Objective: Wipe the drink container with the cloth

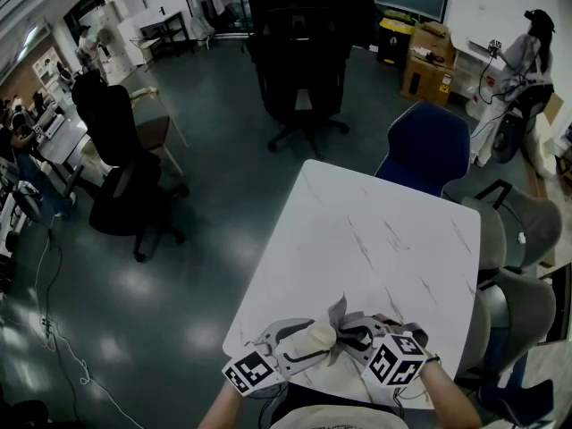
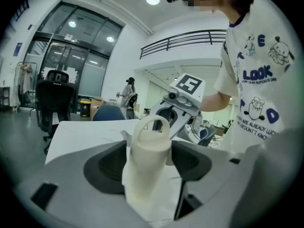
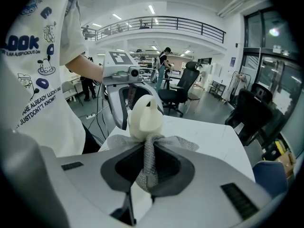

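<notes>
A cream drink container [image 2: 147,163] with a loop handle on its cap lies lengthwise between the jaws of my left gripper [image 1: 299,345], which is shut on it. In the head view the container [image 1: 320,336] is held just above the near edge of the white marble table [image 1: 375,257]. My right gripper [image 1: 357,338] is shut on a grey mesh cloth [image 3: 147,158], bunched between its jaws. The cloth [image 1: 340,315] presses against the container's cap end [image 3: 145,118], spreading to both sides. The two grippers face each other, nearly touching.
The table's far part carries nothing. A blue chair [image 1: 429,150] and grey chairs [image 1: 514,231] stand at its far and right sides. Black office chairs [image 1: 299,79] stand on the dark floor beyond. A person [image 1: 527,56] stands at the back right.
</notes>
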### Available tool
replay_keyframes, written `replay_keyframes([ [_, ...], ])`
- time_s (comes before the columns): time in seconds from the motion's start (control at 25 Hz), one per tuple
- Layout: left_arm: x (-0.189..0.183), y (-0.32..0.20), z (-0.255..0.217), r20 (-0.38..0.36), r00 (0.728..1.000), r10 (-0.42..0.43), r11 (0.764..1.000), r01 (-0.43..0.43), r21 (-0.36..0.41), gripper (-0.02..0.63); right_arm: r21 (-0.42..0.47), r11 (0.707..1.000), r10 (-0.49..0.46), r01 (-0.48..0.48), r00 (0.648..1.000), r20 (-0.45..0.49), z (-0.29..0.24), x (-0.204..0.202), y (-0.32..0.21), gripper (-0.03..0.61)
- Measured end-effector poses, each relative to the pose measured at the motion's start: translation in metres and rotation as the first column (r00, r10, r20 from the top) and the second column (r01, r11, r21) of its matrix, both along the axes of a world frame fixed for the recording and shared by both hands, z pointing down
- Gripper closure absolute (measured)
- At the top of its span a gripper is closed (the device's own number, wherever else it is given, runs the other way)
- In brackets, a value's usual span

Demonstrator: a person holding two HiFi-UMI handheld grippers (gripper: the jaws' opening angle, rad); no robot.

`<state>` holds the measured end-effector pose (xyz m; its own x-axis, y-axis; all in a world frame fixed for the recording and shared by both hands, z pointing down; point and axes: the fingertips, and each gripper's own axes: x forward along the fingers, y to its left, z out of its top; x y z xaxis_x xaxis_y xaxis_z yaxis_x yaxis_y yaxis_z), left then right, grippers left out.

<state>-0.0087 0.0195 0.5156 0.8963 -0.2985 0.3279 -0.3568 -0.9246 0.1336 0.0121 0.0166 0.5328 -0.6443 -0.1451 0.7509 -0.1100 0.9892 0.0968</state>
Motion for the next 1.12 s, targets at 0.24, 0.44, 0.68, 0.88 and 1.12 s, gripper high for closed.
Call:
replay_keyframes([
  [0.24,-0.003,0.003,-0.01,0.002,0.993,-0.118,0.993,0.118,0.022,0.339,0.001,1.0,-0.004,0.004,1.0,-0.004,0.0,0.0,-0.001,0.522],
  [0.44,-0.001,-0.005,-0.022,-0.045,0.958,-0.283,0.959,0.283,-0.009,0.339,0.003,1.0,0.0,0.0,1.0,-0.005,0.002,0.0,0.0,0.522],
  [0.68,0.004,-0.006,-0.022,-0.047,0.917,-0.397,0.918,0.398,0.001,0.339,0.0,1.0,-0.006,0.006,1.0,-0.007,0.001,-0.001,0.003,0.522],
  [0.88,0.003,-0.008,-0.017,-0.008,0.888,-0.46,0.887,0.46,0.036,0.339,0.004,1.0,-0.005,0.005,1.0,-0.006,0.001,-0.002,0.002,0.522],
  [1.12,0.001,-0.005,-0.017,-0.017,0.89,-0.455,0.889,0.455,0.055,0.339,0.003,1.0,-0.008,0.008,1.0,-0.007,0.0,-0.003,0.005,0.522],
])
